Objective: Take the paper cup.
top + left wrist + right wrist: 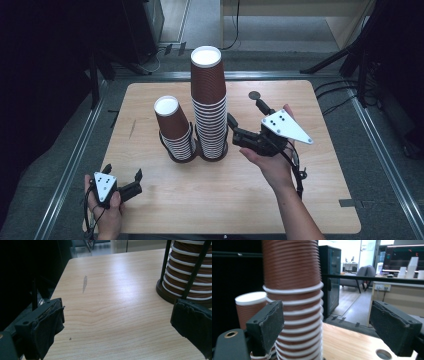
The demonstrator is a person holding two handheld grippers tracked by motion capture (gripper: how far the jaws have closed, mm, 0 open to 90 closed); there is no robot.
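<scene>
Clearly the risk sits with the tall stack of cups (209, 107) at the centre of the high view, standing in a dark wire holder (199, 150) beside a shorter stack (175, 127) just to its left. The right gripper (235, 129) hovers right of centre, aimed at the tall stack's lower half with its jaws spread and nothing between them; a sideways nudge there could rock or topple the column into its neighbour. The left gripper (125, 181) rests low at the lower left, jaws also apart and empty, well away from the cups, so it offers no steadying support. Next, in the left gripper view, its two pads (48, 328) frame bare table (107, 302), with the base of the short stack (185, 272) at the upper right; it looks too far off to brace the holder if it slides. Lastly, in the right gripper view, the tall stack (294, 295) fills the left half, overlapping the left pad (268, 325), while the right pad (393, 327) stands off to the side. The stack seems off-centre between the jaws, so closing now would likely push it sideways or pinch several nested rims together.
</scene>
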